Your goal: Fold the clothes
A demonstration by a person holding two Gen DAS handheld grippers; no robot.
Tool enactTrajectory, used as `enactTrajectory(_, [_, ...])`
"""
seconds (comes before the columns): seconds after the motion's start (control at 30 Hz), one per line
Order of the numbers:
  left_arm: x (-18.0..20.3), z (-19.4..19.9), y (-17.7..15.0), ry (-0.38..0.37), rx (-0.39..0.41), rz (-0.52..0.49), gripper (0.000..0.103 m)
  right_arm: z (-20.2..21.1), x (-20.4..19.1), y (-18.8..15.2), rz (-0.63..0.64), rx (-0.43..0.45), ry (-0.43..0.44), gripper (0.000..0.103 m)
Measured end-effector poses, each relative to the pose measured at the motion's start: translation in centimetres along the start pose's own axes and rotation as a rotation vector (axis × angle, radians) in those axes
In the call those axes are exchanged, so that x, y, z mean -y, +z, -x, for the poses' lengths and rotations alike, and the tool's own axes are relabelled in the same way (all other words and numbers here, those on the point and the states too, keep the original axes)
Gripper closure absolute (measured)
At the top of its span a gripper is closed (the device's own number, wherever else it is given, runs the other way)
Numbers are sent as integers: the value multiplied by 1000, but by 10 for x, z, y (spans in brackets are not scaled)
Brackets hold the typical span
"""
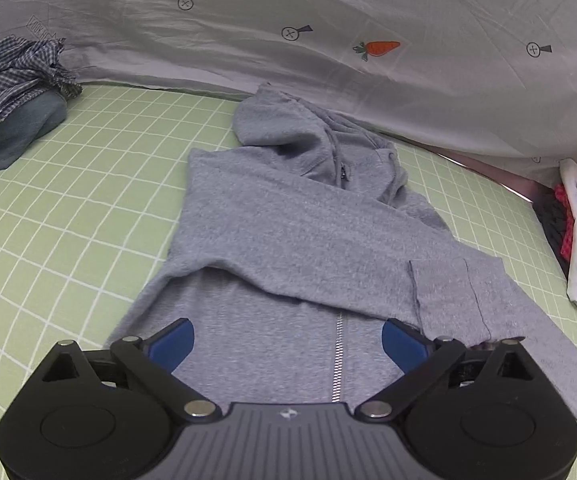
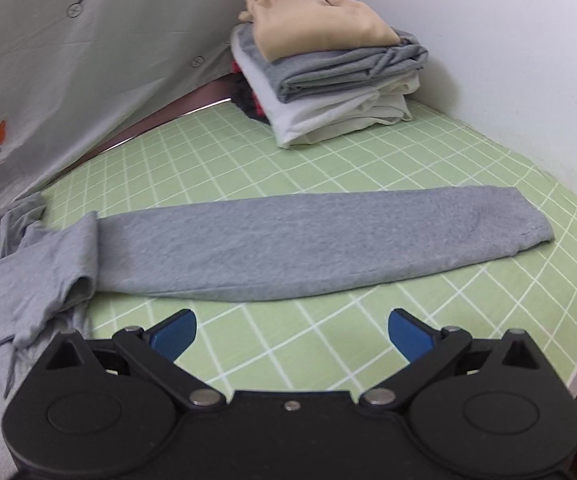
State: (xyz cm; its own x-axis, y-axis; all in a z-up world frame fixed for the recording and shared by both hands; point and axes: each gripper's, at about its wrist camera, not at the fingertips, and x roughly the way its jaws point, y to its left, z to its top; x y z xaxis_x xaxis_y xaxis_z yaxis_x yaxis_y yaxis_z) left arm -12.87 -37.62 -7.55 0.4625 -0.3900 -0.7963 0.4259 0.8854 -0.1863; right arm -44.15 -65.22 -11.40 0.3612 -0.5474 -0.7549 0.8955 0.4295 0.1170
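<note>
Left view only: grey hoodie (image 1: 288, 220) flat on the green checked bed (image 1: 88, 200), one sleeve folded across its chest, zip showing, checked cloth pile (image 1: 12, 76) far left. Left gripper (image 1: 288, 340) wide open above the hoodie, holding nothing. Right view only: other sleeve (image 2: 320, 248) stretched out straight, folded stack (image 2: 328, 68) behind it. Right gripper (image 2: 292, 332) wide open over bare sheet, empty.

No word or number can be read with certainty. The grey sheet (image 1: 328, 20) hanging at the back carries a boxed line of capitals at the upper left of the left wrist view, tilted and too blurred to make out. Small circled crosses (image 1: 185, 3) also mark that sheet.
</note>
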Motion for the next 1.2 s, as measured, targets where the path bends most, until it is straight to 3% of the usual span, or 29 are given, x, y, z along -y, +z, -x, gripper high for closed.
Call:
enactTrajectory(0.1, [25,-13,6,-6,-10,-32,3,-20,18,10,-50,-40,-20,0])
enactTrajectory(0.27, [66,-55,21,-39,-36,-122,4,-45,29,31,-101,-3,-55,0])
enactTrajectory(0.43, [96,-95,35,-59,-88,-203,13,-86,25,54,-189,8,-140,0])
enactTrajectory(0.57, [109,-116,32,-111,-149,-205,47,-103,25,58,-173,-14,-190,0])
enactTrajectory(0.73, [120,-121,21,-90,-135,-288,58,-111,21,48,-158,-29,-228,0])
enactTrajectory(0.8, [121,-120,20,-65,-122,-330,83,-114,16,47,-121,-32,-240,0])
enactTrajectory(0.87, [115,-118,23,-93,-127,-334,102,-114,12,45,-108,-20,-235,0])
enactTrajectory(1.2, [104,-113,30,-171,-128,-248,102,-112,-5,41,-64,-10,-206,0])
